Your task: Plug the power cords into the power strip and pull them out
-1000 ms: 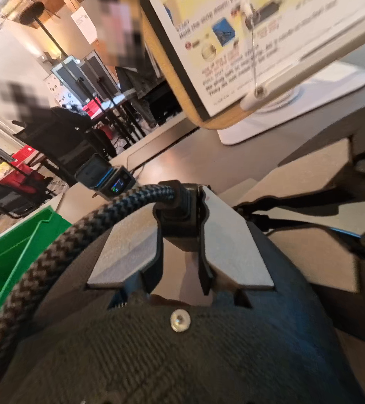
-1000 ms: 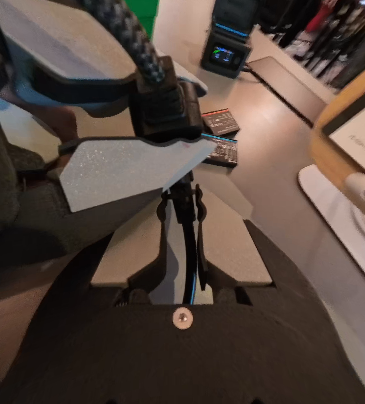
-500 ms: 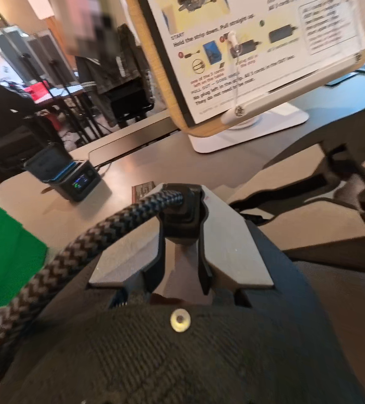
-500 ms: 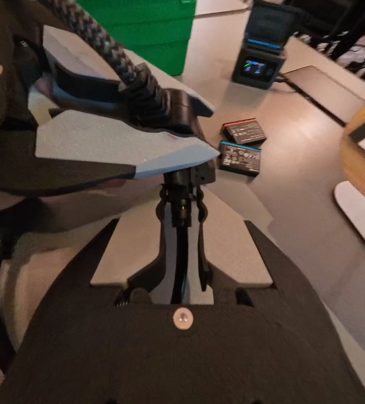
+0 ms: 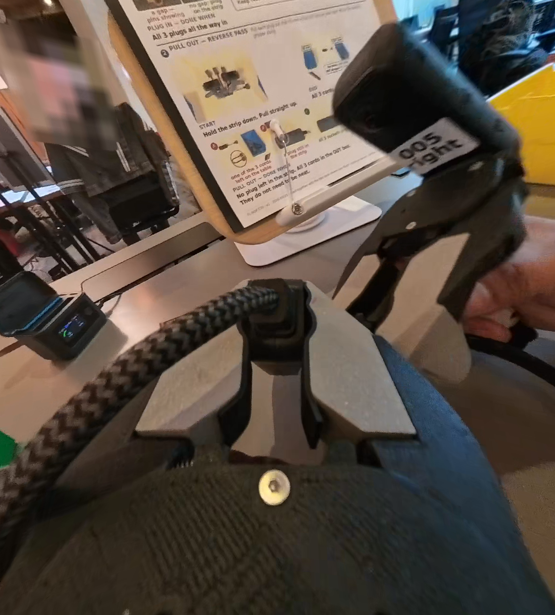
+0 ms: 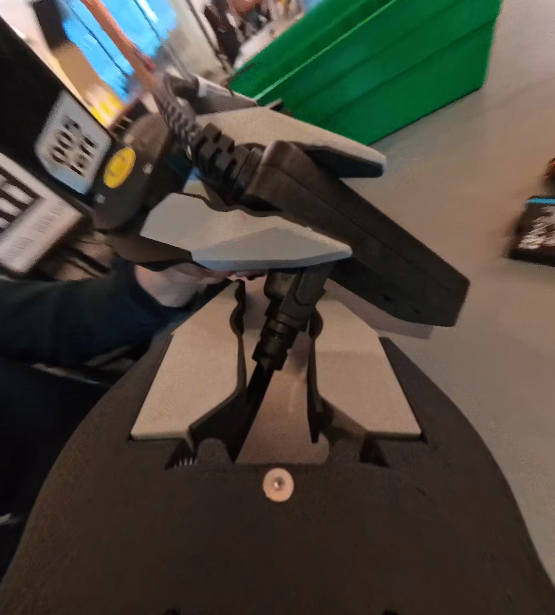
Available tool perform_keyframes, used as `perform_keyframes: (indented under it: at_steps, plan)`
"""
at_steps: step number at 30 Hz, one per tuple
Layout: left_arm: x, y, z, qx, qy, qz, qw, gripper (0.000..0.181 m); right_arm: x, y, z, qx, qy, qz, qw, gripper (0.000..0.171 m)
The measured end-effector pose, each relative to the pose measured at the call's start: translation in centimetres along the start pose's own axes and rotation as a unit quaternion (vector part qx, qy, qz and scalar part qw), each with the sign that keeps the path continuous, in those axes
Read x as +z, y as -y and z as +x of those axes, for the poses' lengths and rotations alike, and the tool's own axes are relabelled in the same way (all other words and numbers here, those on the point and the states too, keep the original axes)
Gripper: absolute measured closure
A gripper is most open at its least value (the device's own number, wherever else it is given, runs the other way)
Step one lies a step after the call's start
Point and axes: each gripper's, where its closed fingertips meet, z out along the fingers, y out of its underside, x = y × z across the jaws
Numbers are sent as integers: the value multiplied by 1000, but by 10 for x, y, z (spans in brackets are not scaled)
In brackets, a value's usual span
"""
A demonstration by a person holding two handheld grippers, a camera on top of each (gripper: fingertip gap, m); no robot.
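Note:
My left gripper (image 5: 274, 299) is shut on the cord end of the black power strip (image 5: 274, 339), where the braided cord (image 5: 120, 392) enters it. In the right wrist view the left gripper (image 6: 366, 208) holds the strip (image 6: 369, 246) tilted above the table. A black plug (image 6: 294, 296) sits at the strip's underside, and its cord (image 6: 256, 392) hangs down. My right gripper (image 6: 277, 309) surrounds the plug with its jaws a little apart. The plug leans on the right finger, with a gap at the left finger.
An instruction board (image 5: 253, 116) on a white base stands behind. A small charging case (image 5: 53, 326) sits at the left. A green bin (image 6: 386, 66) is beyond the strip and a yellow bin (image 5: 552, 126) is at the far right. Two black battery packs (image 6: 552, 233) lie on the grey table (image 6: 502, 366).
Both grippers swung with the strip between them. The right gripper's fingers parted slightly and the plug now sits tilted between them. The right gripper and a hand came into the left view.

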Motion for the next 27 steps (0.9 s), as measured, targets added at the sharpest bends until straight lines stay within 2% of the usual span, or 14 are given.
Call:
perform_keyframes:
  at_steps: [3, 9, 14, 17, 22, 27]
  plan:
    - [-1, 2, 4, 13, -8, 6, 1000, 155, -5, 4, -7, 59, 60, 18, 996, 141]
    - [4, -4, 13, 47, -11, -10, 999, 155, -8, -3, 6, 37, -1, -8, 999, 147]
    - [5, -12, 10, 35, -6, -42, 998, 155, -5, -10, 9, 45, -3, -30, 999, 151]
    - [5, -16, 10, 13, -21, -51, 998, 154, -1, -14, 14, 16, -29, -45, 998, 151]
    - [2, -18, 19, -4, -63, -46, 997, 154, -4, -24, 19, -87, -116, -109, 983, 149]
    - [4, -17, 15, -20, -57, -42, 997, 155, -8, -25, 31, -184, -222, -161, 944, 145]
